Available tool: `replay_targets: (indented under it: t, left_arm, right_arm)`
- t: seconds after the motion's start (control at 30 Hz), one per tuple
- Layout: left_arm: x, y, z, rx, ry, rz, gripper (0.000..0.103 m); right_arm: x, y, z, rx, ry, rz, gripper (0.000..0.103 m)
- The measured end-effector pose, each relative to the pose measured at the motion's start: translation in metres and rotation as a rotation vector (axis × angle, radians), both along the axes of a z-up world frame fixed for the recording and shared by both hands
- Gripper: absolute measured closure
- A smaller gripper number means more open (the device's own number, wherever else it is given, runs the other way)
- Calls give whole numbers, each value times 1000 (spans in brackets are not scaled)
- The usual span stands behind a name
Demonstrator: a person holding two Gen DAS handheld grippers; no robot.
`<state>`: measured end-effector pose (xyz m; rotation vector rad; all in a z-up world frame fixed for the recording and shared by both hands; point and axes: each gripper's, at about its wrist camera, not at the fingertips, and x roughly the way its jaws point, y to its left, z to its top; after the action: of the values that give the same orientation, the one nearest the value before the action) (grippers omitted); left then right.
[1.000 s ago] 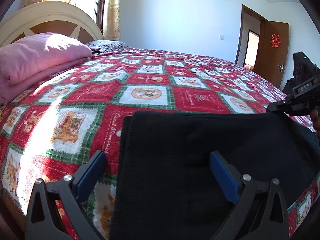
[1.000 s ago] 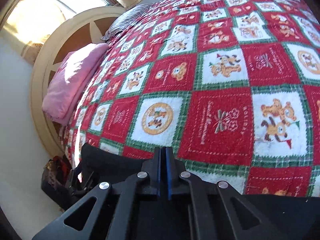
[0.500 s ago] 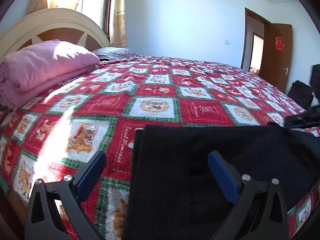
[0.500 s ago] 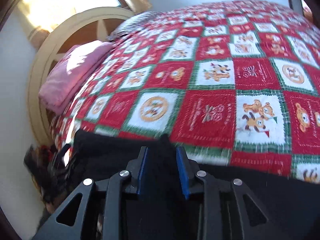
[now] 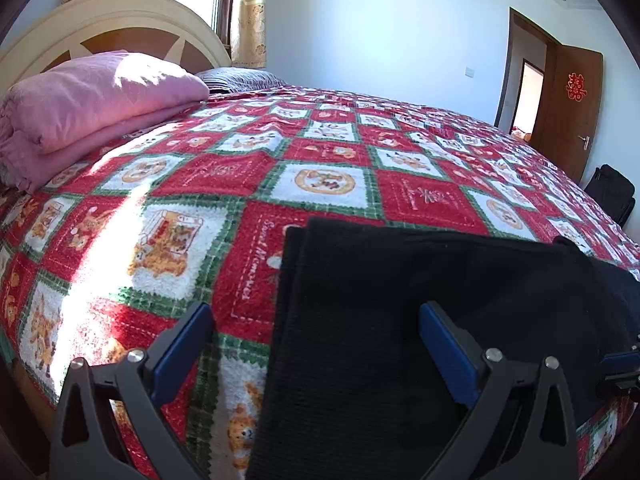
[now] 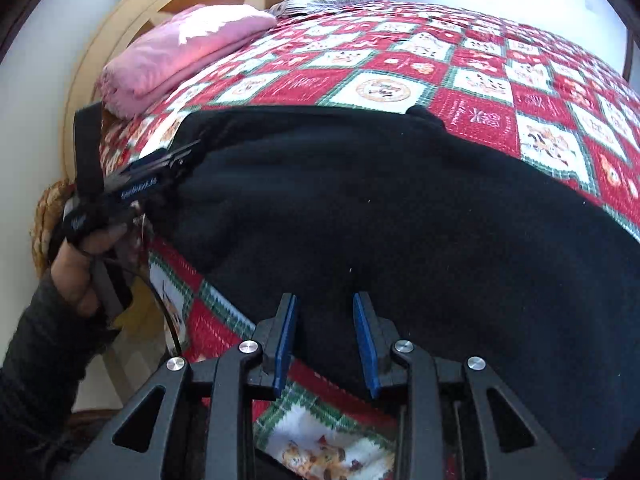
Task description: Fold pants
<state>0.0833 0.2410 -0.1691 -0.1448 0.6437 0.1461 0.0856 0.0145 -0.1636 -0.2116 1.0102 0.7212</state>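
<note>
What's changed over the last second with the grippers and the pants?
The right hand-held gripper has let go: shut on the fabric a second ago, its jaws now stand apart, and it has pulled back toward the near edge of the black pants. The left hand-held gripper stayed wide open over the pants. The pants remain flat on the quilt; the pink blanket is unmoved.

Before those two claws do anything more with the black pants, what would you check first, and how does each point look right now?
1. Left claw open: ok.
2. Right claw open, gripping nothing: ok.
3. Black pants lie flat on the bedspread: ok.
4. Pants' edges lined up: not ok, a corner pokes out at the far edge.
5. Pink blanket apart from the pants: ok.
6. Number of fabric layers: cannot tell.
</note>
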Motion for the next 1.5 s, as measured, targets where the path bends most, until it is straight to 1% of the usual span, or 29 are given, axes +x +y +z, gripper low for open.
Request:
replay_targets:
  t: [0.1,0.17,0.2,0.27,0.3,0.4,0.43,0.5,0.57,0.6,0.67,0.77,0.83,0.9,0.97,1.03,1.13,1.17,1.2,1.23,1.3,1.37,1.43,1.5]
  left_arm:
    - [1,0,1,-1,7,1,0]
    - [0,0,2,2,16,5,0]
    - [-1,-1,4,10,18,10,0]
    - [-3,-4,6,31,17,14,0]
    - [-3,-5,8,38,14,13,0]
    - [-4,-9,9,42,10,1,0]
    - [-3,-11,7,49,20,-2,0]
    - [-3,-11,5,47,28,0,0]
    - [-4,-10,7,39,26,7,0]
    - [-5,-11,10,48,21,13,0]
    - [-9,-15,19,67,-13,17,0]
    - [-13,-22,28,80,-40,8,0]
    - [-14,-28,32,77,-54,-2,0]
    - [-13,-36,33,81,-55,-21,0]
    - [-11,-45,30,88,-47,-46,0]
    - [-9,-52,25,100,-27,-57,0]
    - [-5,-57,12,112,16,-62,0]
    - [-4,-57,9,112,22,-62,0]
    - [-4,-57,7,119,18,-61,0]
    - [-6,-60,7,131,11,-60,0]
    - [-6,-62,8,132,20,-53,0]
    - [-6,-64,11,125,28,-49,0]
    - [-7,-68,15,125,26,-47,0]
    - [-8,-75,21,137,13,-53,0]
  right_arm:
    - [-10,4,7,-17,-40,-3,72]
    - [-16,10,13,9,-63,24,72]
    - [-21,17,16,21,-84,55,72]
    - [-27,25,15,17,-110,90,71]
    - [-28,30,12,3,-112,101,71]
    - [-25,39,-8,-25,-57,113,70]
    - [-26,40,-10,-30,-64,118,70]
    - [-27,38,-9,-22,-66,120,70]
    - [-26,33,-5,-4,-45,113,70]
    - [-26,28,1,16,-47,98,70]
    - [-27,20,8,29,-72,82,68]
    - [-30,-1,21,10,-142,40,66]
    - [-29,-25,30,4,-169,-11,66]
    - [-26,-54,38,-7,-194,-88,62]
    - [-22,-83,43,-21,-205,-163,59]
    - [-17,-107,45,-36,-211,-228,58]
    - [-5,-141,37,-69,-190,-325,58]
    - [-1,-151,31,-75,-169,-343,58]
    - [7,-161,20,-85,-124,-357,58]
    - [15,-168,9,-74,-76,-356,58]
    - [17,-180,10,3,-69,-360,58]
    - [19,-187,21,55,-43,-362,58]
    - [17,-194,35,63,-89,-360,58]
    - [12,-213,55,53,-167,-378,58]
